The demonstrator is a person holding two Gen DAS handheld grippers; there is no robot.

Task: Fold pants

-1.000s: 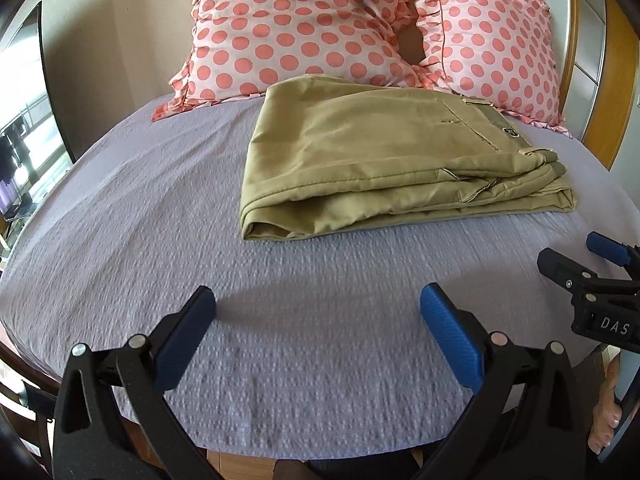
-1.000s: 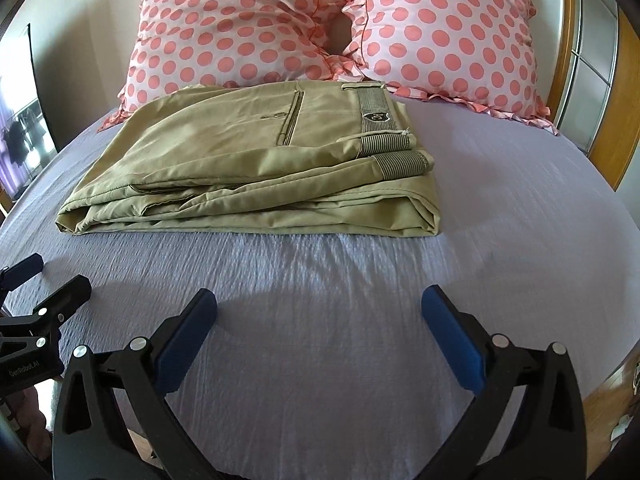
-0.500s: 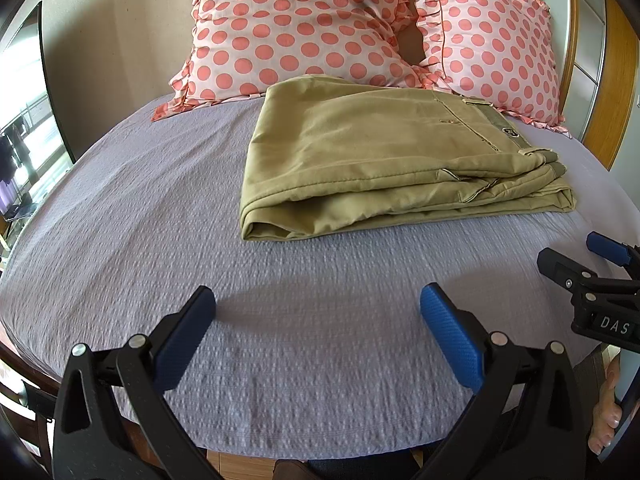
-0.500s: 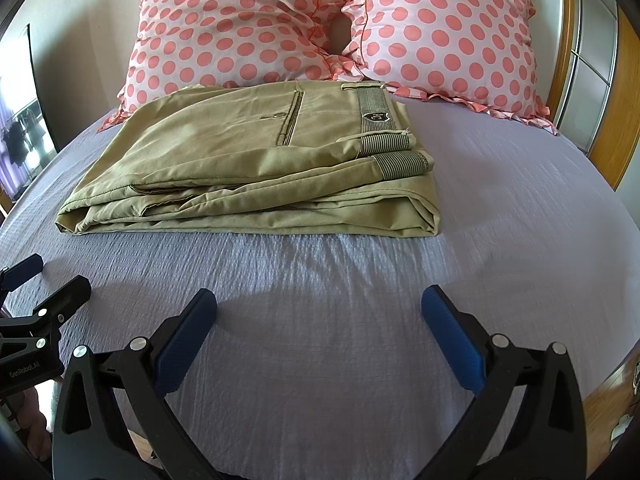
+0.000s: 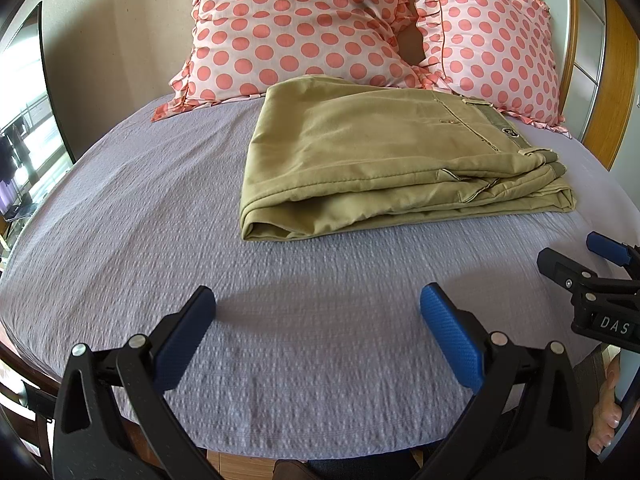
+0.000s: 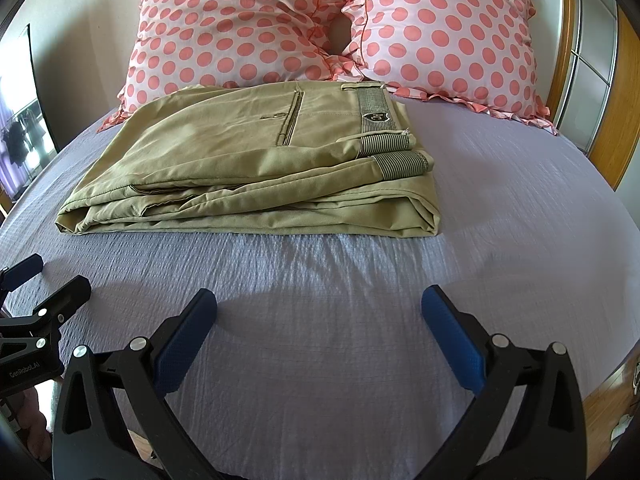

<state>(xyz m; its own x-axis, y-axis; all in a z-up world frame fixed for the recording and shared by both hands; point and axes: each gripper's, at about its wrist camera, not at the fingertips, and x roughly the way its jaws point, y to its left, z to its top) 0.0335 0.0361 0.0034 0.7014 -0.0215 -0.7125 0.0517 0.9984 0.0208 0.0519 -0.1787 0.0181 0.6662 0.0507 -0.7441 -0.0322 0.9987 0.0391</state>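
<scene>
Bedsheet [image 5: 168, 208] holds folded pants [image 5: 384, 160] well ahead of L hand-held gripper [image 5: 318, 308] & R hand-held gripper [image 6: 320, 308], both spread apart, empty.

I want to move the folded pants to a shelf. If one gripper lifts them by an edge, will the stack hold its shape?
Probably not. The pants are soft cloth in several loose layers, so they would likely droop and unfold. The thick fold at the left looks like the firmest grip. Pushed, they may bunch up on the textured sheet.
</scene>
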